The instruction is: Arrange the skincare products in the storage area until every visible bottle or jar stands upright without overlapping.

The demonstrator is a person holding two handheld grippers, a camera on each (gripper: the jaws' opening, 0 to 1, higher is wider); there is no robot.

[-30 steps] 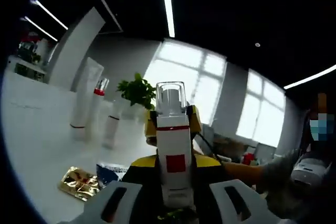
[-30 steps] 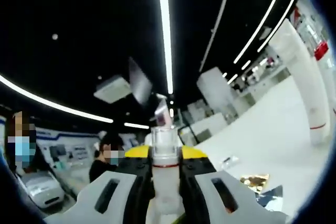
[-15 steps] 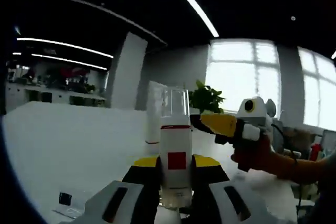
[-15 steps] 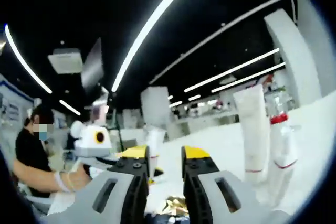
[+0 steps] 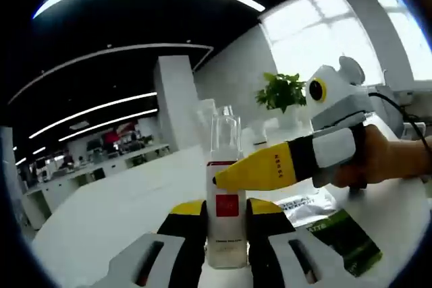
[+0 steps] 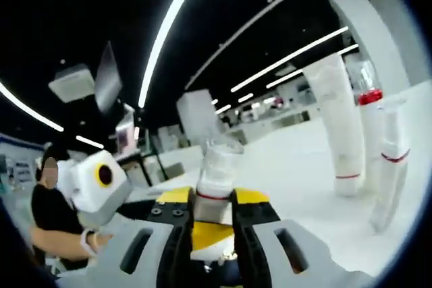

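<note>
Left gripper view: left gripper (image 5: 226,251) pinches a white bottle (image 5: 225,224) with a red square label and clear cap, held upright between its jaws. The right gripper (image 5: 283,166) reaches in from the right, its yellow jaw tip touching or just beside the bottle's neck; 0.5 s ago it hung off to the side, apart. A green packet (image 5: 344,239) lies on the white table (image 5: 101,207).

Right gripper view: right gripper (image 6: 206,217) has jaws set about the same bottle (image 6: 216,177) near its cap; whether they press it, cannot tell. 0.5 s ago nothing sat between them. A tall tube (image 6: 335,123) and 2 red-banded bottles (image 6: 378,133) stand upright to the right, close together.

Judgement: a hand-over or re-grip is starting; this bottle is not yet placed
</note>
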